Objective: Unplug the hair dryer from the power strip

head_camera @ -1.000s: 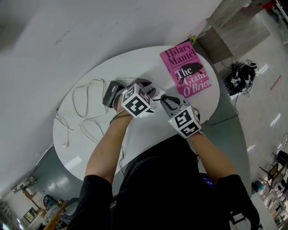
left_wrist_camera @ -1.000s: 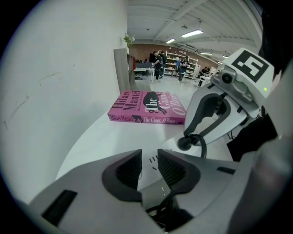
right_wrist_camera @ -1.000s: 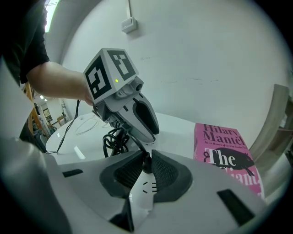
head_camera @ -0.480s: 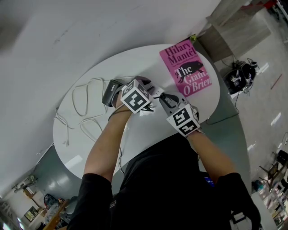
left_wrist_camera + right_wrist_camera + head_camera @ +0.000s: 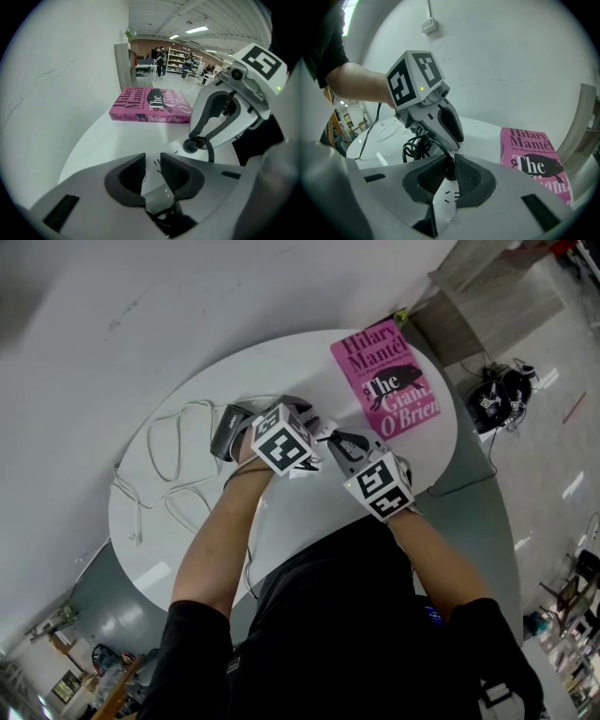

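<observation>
The white power strip (image 5: 151,182) lies on the round table (image 5: 281,371), and its end sits between the jaws of my left gripper (image 5: 152,171). Those jaws are closing around the strip and stand a little apart. My right gripper (image 5: 449,174) faces it from the other side, shut on the black plug (image 5: 448,164) that stands in the strip (image 5: 443,204). From the plug (image 5: 191,146) a black cord (image 5: 417,145) runs in coils to the dark hair dryer (image 5: 225,427), which lies behind the left gripper.
A pink book (image 5: 389,381) lies at the table's far right edge. A loose white cable (image 5: 173,465) loops over the left part of the table. A wall runs close behind the table, and the person's arms cover its near edge.
</observation>
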`<state>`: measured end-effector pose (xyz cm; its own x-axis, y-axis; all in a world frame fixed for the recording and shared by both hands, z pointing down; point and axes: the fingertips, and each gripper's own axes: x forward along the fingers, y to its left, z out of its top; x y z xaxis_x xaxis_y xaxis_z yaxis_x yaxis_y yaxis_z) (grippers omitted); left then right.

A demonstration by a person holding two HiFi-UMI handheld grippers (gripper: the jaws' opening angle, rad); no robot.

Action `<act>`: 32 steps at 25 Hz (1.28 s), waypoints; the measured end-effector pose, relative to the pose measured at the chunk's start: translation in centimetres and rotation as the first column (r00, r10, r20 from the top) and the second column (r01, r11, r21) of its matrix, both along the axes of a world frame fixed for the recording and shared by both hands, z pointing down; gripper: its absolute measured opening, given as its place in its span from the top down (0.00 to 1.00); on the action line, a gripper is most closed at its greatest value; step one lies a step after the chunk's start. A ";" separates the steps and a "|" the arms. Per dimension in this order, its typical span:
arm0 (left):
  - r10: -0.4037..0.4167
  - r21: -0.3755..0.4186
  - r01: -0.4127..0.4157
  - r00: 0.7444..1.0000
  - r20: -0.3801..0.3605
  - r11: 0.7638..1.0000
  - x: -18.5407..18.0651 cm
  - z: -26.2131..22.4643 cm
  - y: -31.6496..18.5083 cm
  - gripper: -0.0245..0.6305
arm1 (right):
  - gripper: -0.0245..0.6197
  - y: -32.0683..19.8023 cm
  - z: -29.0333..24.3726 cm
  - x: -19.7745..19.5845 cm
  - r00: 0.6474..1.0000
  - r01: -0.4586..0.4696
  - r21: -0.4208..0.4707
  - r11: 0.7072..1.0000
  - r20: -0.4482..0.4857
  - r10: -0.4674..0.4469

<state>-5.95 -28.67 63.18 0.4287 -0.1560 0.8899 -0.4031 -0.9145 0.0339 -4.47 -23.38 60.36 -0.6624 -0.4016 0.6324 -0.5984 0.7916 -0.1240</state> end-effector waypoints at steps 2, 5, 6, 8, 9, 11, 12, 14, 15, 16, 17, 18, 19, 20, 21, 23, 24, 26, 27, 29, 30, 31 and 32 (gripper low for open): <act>-0.002 0.003 0.002 1.000 0.002 1.000 -0.2 0.1 -0.1 0.81 | 0.86 -0.1 0.0 -0.2 1.000 0.003 0.006 1.000 -0.006 -0.003; -0.013 -0.007 0.013 1.000 -0.009 1.000 -0.2 0.1 -0.1 0.81 | 0.86 0.1 -0.3 0.0 1.000 0.005 0.027 1.000 0.001 -0.005; -0.015 -0.009 0.015 1.000 -0.012 1.000 -0.2 0.1 -0.2 0.81 | 0.86 0.2 -0.4 0.0 1.000 0.008 0.032 0.999 0.003 -0.008; -0.022 -0.009 0.021 1.000 -0.022 1.000 -0.2 0.1 -0.3 0.81 | 0.86 0.2 -0.6 0.1 1.000 0.012 0.033 0.999 0.001 -0.012; -0.026 -0.008 0.026 0.999 -0.028 1.000 -0.2 0.1 -0.3 0.81 | 0.86 0.2 -0.8 0.1 1.000 0.013 0.032 0.999 -0.001 -0.013; -0.034 -0.008 0.034 0.999 -0.036 0.999 -0.2 0.1 -0.3 0.81 | 0.86 0.1 -0.9 0.1 1.000 0.013 0.032 0.999 -0.006 -0.013; -0.037 -0.009 0.037 0.999 -0.038 0.999 -0.2 0.1 -0.3 0.81 | 0.86 0.1 -1.0 0.1 1.000 0.011 0.032 0.999 -0.005 -0.011; -0.042 -0.009 0.042 0.998 -0.043 0.999 -0.3 0.1 -0.3 0.81 | 0.86 0.1 -1.1 0.1 1.000 0.004 0.032 0.999 0.006 -0.004; -0.046 -0.009 0.045 0.998 -0.045 0.999 -0.3 0.1 -0.3 0.81 | 0.86 0.1 -1.5 0.0 1.000 0.002 0.039 0.999 0.018 -0.003; -0.049 -0.008 0.049 0.998 -0.049 0.999 -0.3 0.1 -0.4 0.82 | 0.86 0.1 -2.1 -0.2 0.999 0.006 0.057 0.998 0.031 -0.008; -0.052 -0.009 0.052 0.997 -0.054 0.999 -0.3 0.1 -0.4 0.82 | 0.86 0.2 -2.8 -0.5 0.999 0.018 0.084 0.996 0.037 -0.021; -0.058 -0.009 0.057 0.997 -0.059 0.998 -0.3 0.1 -0.5 0.83 | 0.86 0.2 -3.3 -0.8 0.999 0.036 0.112 0.993 0.034 -0.040; -0.067 -0.010 0.067 0.996 -0.066 0.998 -0.4 0.0 -0.5 0.83 | 0.86 0.4 -3.6 -1.1 0.998 0.053 0.127 0.990 0.028 -0.057; -0.084 -0.011 0.084 0.994 -0.076 0.996 -0.5 0.0 -0.6 0.83 | 0.86 0.6 -3.6 -1.2 0.998 0.061 0.121 0.991 0.026 -0.064; -0.110 -0.010 0.109 0.990 -0.092 0.994 -0.6 -0.1 -0.7 0.85 | 0.86 0.9 -3.5 -1.0 0.998 0.058 0.097 0.994 0.028 -0.061; -0.172 0.002 0.174 0.974 -0.149 0.985 -0.9 -1.0 -1.1 0.85 | 0.86 1.6 -3.1 -0.5 0.999 0.038 0.042 0.998 0.036 -0.039; -0.199 0.014 0.205 0.963 -0.182 0.979 -1.0 -1.6 -1.4 0.85 | 0.86 1.9 -3.0 -0.3 0.999 0.028 0.023 0.999 0.039 -0.029; -0.229 0.052 0.247 0.946 -0.231 0.968 -1.4 -3.1 -1.9 0.85 | 0.86 2.8 -2.9 -0.2 0.999 0.013 -0.006 1.000 0.048 -0.013; -0.234 0.074 0.260 0.940 -0.249 0.963 -1.7 -3.9 -2.0 0.85 | 0.86 3.3 -2.9 -0.1 0.999 0.004 -0.019 1.000 0.051 -0.003; -0.242 0.115 0.283 0.928 -0.284 0.952 -2.3 -5.6 -2.0 0.85 | 0.86 4.0 -2.6 0.0 0.999 -0.016 -0.041 0.999 0.052 0.018; -0.248 0.133 0.299 0.920 -0.305 0.945 -2.7 -6.5 -1.9 0.85 | 0.86 4.2 -2.4 0.0 0.998 -0.025 -0.048 0.999 0.051 0.028; -0.255 0.148 0.317 0.909 -0.329 0.937 -3.2 -7.4 -1.9 0.85 | 0.86 4.5 -2.2 -0.1 0.998 -0.033 -0.055 0.998 0.051 0.036; -0.263 0.161 0.336 0.897 -0.355 0.928 -3.7 -8.3 -1.7 0.86 | 0.86 4.9 -2.0 -0.2 0.998 -0.040 -0.066 0.997 0.050 0.043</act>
<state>-9.67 -30.41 54.89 0.5874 -0.4927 0.6420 -0.6594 -0.7513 0.0267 -4.63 -18.51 58.37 -0.6781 -0.3885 0.6239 -0.6221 0.7554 -0.2058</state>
